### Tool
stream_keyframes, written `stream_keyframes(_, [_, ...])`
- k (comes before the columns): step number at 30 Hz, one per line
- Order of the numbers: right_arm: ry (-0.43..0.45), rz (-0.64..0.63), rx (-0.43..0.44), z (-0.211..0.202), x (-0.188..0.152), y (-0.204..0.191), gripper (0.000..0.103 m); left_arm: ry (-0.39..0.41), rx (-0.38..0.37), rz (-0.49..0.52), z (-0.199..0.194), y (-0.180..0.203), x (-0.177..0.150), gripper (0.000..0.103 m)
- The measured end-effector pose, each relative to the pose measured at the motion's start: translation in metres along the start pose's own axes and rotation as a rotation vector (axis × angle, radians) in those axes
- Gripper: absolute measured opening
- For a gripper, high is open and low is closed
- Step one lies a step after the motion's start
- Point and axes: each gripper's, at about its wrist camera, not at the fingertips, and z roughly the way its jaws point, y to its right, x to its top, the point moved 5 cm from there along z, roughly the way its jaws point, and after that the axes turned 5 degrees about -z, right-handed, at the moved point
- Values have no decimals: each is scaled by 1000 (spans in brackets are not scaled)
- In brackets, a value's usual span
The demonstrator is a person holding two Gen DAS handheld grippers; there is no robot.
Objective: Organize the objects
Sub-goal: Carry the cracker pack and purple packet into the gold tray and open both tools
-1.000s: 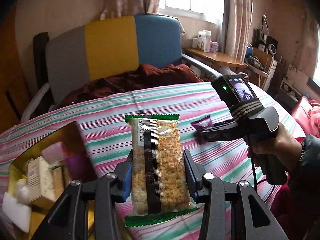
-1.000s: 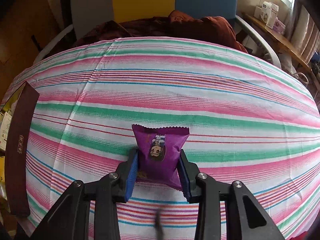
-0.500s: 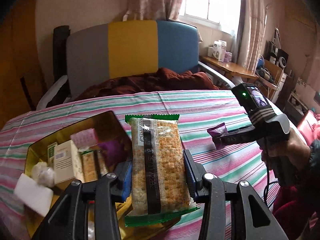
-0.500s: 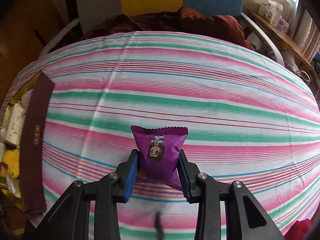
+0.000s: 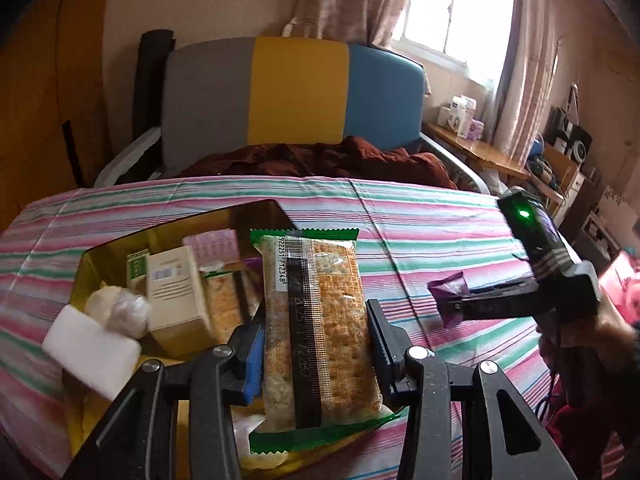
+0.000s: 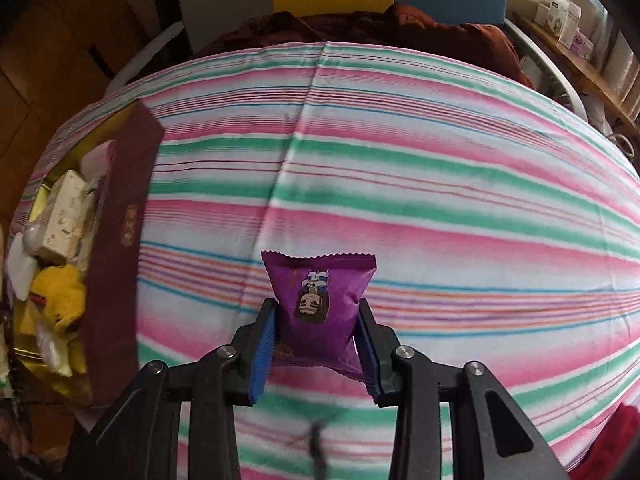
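Left claw [image 5: 316,344] over box rim [image 5: 180,222] — bare striped cloth [image 6: 440,184] rightward.

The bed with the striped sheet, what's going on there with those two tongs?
A person is tidying snacks into a box. The left tongs are shut on a green-edged cracker packet, held above the gold-lined box that already holds small cartons and packets. The right tongs are shut on a purple snack pouch, held over the striped sheet with the box off to the left.
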Motion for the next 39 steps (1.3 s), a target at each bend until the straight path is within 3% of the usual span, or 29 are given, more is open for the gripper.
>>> stream_keyframes(8, [149, -11, 181, -51, -2, -54, 37, 53, 39, -158, -43, -78, 2, 45])
stream_keyframes(12, [177, -95, 252, -59, 2, -101, 37, 83, 88, -230, -67, -121, -7, 45])
stream_keyframes(16, [184, -153, 292, -58, 11, -137, 37, 73, 115, -256, -69, -137, -15, 45])
stream_keyframes(24, [198, -178, 278, -49, 36, -167, 38, 20, 37, -240, -39, -110, -15, 45])
stream_keyframes(30, [182, -181, 241, -33, 46, -175, 40, -15, 43, -208, -11, -94, -13, 45])
stream_keyframes(34, [154, -160, 196, -22, 47, -174, 44, -30, 68, -197, 2, -88, -16, 64])
stream_keyframes(39, [156, -166, 186, -19, 42, -172, 45, -28, 96, -179, 1, -90, -20, 68])
